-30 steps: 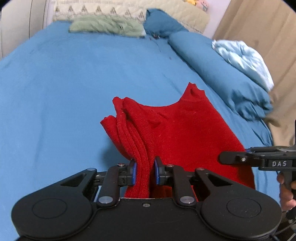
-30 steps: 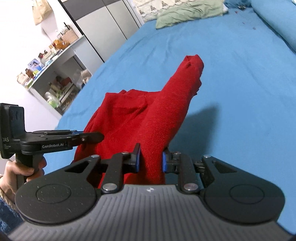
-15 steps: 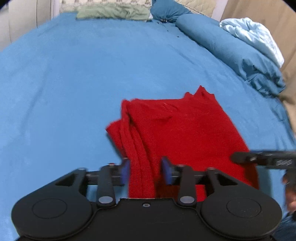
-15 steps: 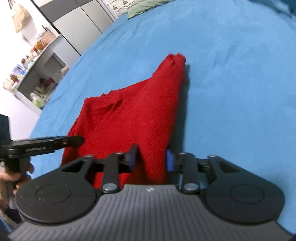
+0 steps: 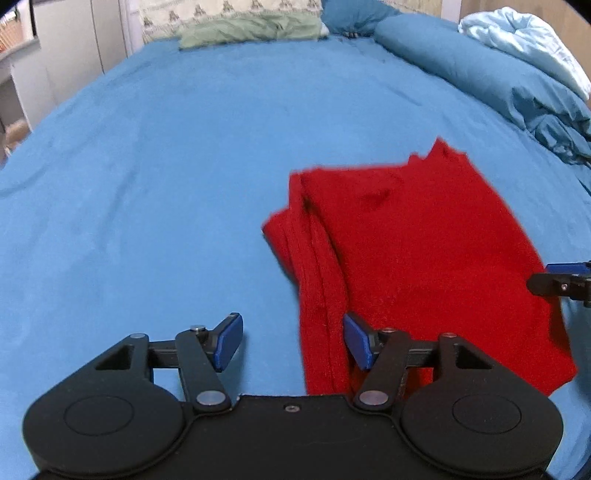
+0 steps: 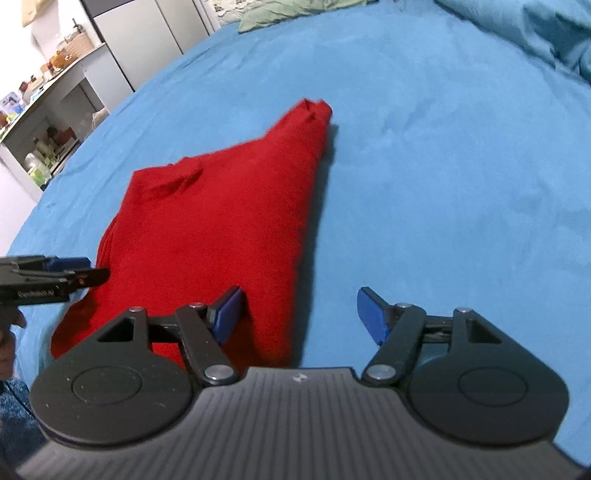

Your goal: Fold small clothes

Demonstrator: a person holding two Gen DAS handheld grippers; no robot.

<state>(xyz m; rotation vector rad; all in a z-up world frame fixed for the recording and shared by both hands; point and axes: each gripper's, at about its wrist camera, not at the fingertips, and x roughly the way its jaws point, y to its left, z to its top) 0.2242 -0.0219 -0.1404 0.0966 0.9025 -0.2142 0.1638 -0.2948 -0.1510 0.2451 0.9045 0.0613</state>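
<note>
The left gripper (image 5: 291,343) is standing with its blue pads spread wide, gripping nothing; its right pad (image 5: 356,345) is sitting at the near edge of the red garment (image 5: 413,236). The right gripper (image 6: 303,315) is likewise gaping, its left pad (image 6: 227,314) over the cloth. The folded garment is lying flat on the blue bedspread (image 5: 166,166), its long axis running away from the grippers, tapering in the right wrist view to a bunched tip (image 6: 314,110) pointing toward the green pillow (image 5: 251,27).
</note>
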